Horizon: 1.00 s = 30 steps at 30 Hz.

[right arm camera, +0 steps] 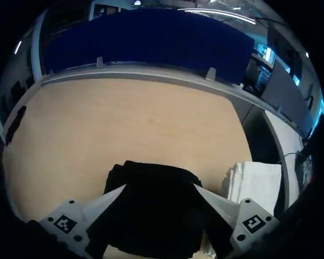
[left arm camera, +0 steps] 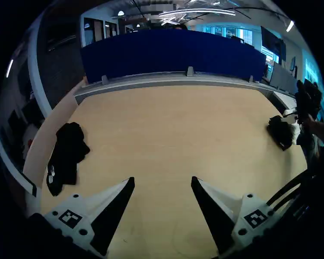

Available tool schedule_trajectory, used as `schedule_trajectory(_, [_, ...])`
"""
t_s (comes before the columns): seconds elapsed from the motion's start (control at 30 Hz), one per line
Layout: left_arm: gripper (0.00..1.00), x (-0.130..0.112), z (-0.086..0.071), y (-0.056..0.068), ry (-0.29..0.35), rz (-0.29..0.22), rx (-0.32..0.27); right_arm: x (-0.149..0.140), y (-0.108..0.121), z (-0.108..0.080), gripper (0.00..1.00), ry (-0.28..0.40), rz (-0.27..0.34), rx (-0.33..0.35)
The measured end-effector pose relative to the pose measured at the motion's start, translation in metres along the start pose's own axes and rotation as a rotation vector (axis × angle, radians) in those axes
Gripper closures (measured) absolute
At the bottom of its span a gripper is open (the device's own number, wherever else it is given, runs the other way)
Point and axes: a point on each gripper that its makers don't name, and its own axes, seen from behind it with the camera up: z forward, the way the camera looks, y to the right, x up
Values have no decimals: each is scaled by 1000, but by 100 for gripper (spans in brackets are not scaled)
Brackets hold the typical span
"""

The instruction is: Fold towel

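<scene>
A folded black towel (right arm camera: pixel 155 216) lies on the wooden table (right arm camera: pixel 119 125) at its near right end. My right gripper (right arm camera: pixel 160 186) is open, its two white fingers standing on either side of the towel's far edge; I cannot tell whether they touch it. In the left gripper view the same black towel (left arm camera: pixel 280 131) shows at the far right, with the right gripper (left arm camera: pixel 306 101) and a hand above it. My left gripper (left arm camera: pixel 162 178) is open over bare table with nothing between its fingers. A crumpled black cloth (left arm camera: pixel 67 155) lies to its left.
A folded white towel (right arm camera: pixel 257 183) sits just right of the black one, near the table's right edge. A blue partition (left arm camera: pixel 170 52) on a grey rail runs along the table's far side. The crumpled black cloth (right arm camera: pixel 15 123) lies at the table's far left end.
</scene>
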Motion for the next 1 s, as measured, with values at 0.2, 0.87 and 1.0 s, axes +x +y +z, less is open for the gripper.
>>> schedule_trajectory(0.2, [3, 2, 1, -1, 6, -1, -5, 8, -1, -8, 0, 28, 2, -7])
schedule_trajectory(0.87, [2, 12, -2, 4, 48, 9, -36, 80, 7, -92, 0, 532, 174, -124])
schedule_trajectory(1.0, [3, 16, -2, 6, 59, 10, -50, 97, 7, -114, 0, 638, 190, -144])
